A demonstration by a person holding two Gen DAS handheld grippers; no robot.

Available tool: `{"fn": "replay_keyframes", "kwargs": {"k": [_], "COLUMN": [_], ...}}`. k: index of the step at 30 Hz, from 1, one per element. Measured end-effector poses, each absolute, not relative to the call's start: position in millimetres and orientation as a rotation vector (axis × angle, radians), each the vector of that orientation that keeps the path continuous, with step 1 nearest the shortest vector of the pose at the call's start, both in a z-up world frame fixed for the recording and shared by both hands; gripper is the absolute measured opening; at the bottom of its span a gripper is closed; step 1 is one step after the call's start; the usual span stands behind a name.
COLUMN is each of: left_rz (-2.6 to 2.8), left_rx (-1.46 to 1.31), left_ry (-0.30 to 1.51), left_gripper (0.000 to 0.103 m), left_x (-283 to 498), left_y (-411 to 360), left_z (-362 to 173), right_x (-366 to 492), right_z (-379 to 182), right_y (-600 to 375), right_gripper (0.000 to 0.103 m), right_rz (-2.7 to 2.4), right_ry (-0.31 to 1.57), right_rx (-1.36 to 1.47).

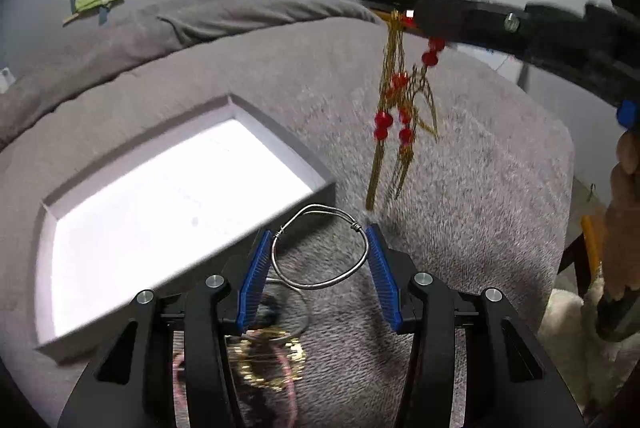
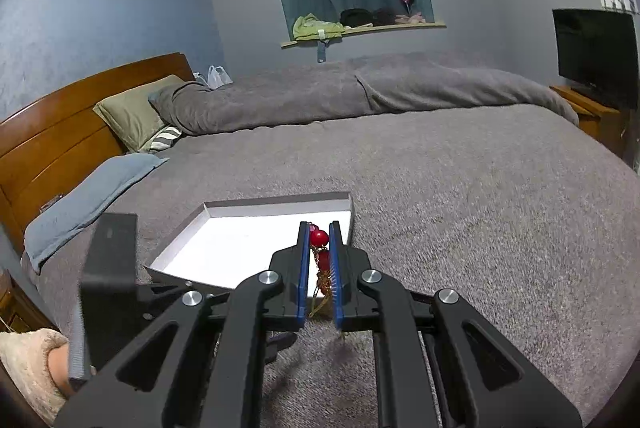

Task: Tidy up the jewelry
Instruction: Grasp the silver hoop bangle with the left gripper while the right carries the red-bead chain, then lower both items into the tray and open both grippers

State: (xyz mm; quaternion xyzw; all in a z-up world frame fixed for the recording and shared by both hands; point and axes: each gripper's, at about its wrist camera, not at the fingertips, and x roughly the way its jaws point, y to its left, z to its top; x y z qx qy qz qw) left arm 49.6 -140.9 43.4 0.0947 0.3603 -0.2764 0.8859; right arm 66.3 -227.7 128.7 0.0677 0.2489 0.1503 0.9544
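Observation:
A shallow white box (image 1: 312,164) lies on the grey bed; it also shows in the right wrist view (image 2: 208,212). My left gripper (image 1: 320,232) is shut on a silver wire bangle (image 1: 320,284), held just above the blanket by the box's near corner. My right gripper (image 2: 320,228) is shut on a gold chain necklace with red beads (image 2: 319,238), raised over the box's corner. In the left wrist view the necklace (image 1: 396,116) dangles from the right gripper (image 1: 408,18) above the bed. More jewelry, gold and pink pieces (image 1: 272,364), lies under the left gripper.
The grey blanket (image 2: 460,196) covers the bed, with a rolled duvet (image 2: 360,88) behind and pillows (image 2: 132,112) by the wooden headboard. A TV (image 2: 596,56) stands on a stand at the right. The person's hand (image 1: 624,220) shows at the right edge.

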Motion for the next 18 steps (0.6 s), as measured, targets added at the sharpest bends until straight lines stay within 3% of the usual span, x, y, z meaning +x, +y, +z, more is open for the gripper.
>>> {"fn": "replay_keyframes", "kwargs": {"k": [18], "left_rz": [-0.314], "left_rx": [0.081], "left_ry": [0.639], "left_gripper": [0.050], "left_x": [90], "left_y": [-17], "left_z": [95], "right_x": [118], "right_z": [169], "right_y": [-170], "right_gripper": [0.009], "right_rz": [0.383], "right_ry": [0.441], "right_rx": [0.117]}}
